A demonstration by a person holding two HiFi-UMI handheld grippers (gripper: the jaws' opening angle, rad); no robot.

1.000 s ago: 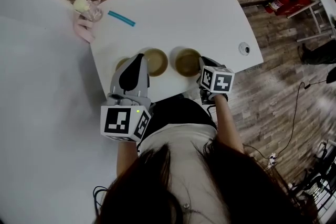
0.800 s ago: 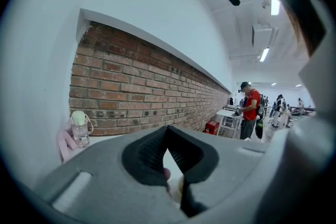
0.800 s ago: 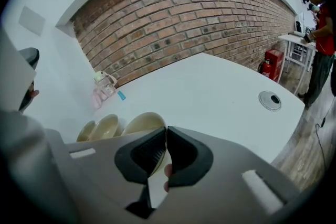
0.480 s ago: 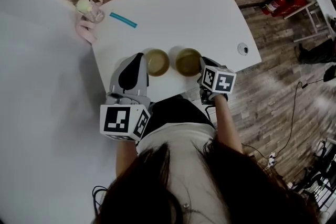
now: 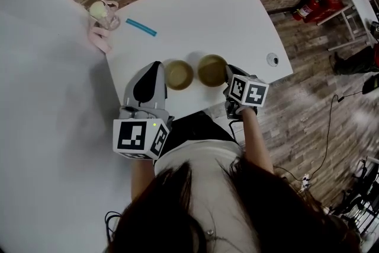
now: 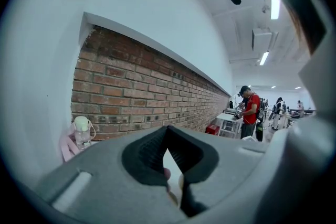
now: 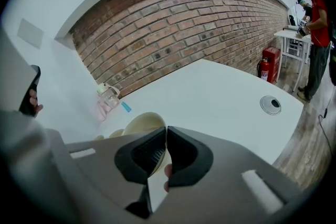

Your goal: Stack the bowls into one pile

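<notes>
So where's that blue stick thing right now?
In the head view, the blue stick lies flat on the white table, toward its far left corner, just right of the clear bottle.

Head view: the left gripper (image 5: 156,66) covered the table's (image 5: 207,15) near left edge, so we couldn't see under it. In its own view only a pale sliver (image 6: 181,181) showed below the jaw tips, maybe a bowl rim. The right gripper (image 7: 165,136) blocked the near half of the bowl (image 7: 140,122) at its jaws. The bottle (image 5: 102,12) by the wall was too tiny for details.
</notes>
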